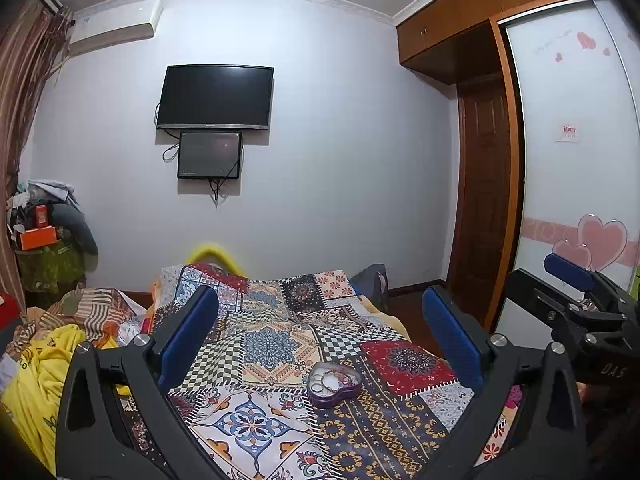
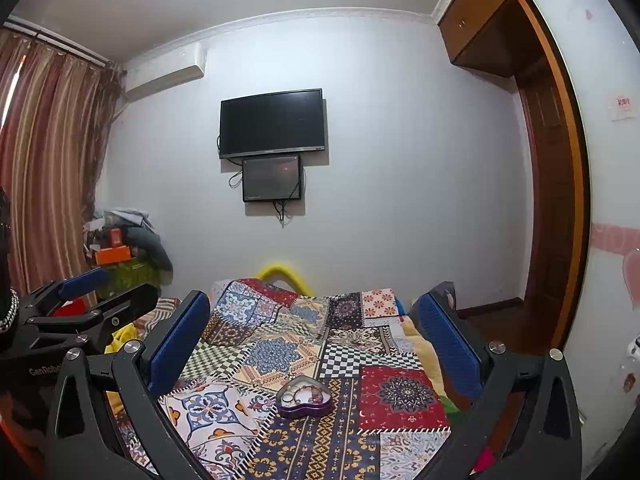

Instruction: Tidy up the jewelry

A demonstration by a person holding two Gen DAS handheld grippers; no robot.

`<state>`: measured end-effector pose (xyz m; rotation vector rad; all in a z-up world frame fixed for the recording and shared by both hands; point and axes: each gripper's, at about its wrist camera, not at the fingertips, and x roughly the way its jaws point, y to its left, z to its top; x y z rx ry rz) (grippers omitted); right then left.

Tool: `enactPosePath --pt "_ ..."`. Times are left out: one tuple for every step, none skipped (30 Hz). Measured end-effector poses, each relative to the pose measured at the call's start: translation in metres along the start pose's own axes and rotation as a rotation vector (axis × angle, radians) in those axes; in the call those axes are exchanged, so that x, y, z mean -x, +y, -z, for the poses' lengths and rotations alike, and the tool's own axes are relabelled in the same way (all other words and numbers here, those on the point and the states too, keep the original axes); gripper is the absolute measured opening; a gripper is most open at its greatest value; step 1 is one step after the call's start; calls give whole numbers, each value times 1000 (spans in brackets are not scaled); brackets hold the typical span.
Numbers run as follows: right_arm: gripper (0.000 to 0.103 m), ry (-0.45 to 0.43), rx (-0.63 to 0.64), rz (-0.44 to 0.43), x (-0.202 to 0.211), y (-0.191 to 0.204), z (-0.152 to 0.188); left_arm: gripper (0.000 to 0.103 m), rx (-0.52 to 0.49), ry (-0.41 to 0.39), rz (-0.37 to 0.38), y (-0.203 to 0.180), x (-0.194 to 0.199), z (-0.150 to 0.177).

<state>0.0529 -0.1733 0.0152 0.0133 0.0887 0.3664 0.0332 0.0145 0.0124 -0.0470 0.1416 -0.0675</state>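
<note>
Both the left tool [image 1: 320, 332] and right tool [image 2: 316, 336] hang wide open, holding nothing, above the bed's patchwork quilt [image 1: 276, 344], where the heart-shaped purple jewelry tin [image 1: 334, 385] sits uncovered

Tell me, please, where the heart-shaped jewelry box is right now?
The heart-shaped jewelry box sits open on the patchwork bedspread, low and central in both wrist views, beside a red square patch.

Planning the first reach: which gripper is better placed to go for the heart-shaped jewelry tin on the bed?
Roughly even, slight edge to the right gripper: the heart-shaped tin sits nearly centred between its open jaws. For the left gripper the tin lies a little right of centre. Both are empty and off the quilt.
</note>
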Motion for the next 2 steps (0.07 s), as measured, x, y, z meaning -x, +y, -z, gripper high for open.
enactPosePath --pt "103 2 -2 -1 -1 0 0 103 1 3 2 1 -1 0" --pt "103 3 -3 -2 -1 0 0 103 1 5 1 1 -2 0"
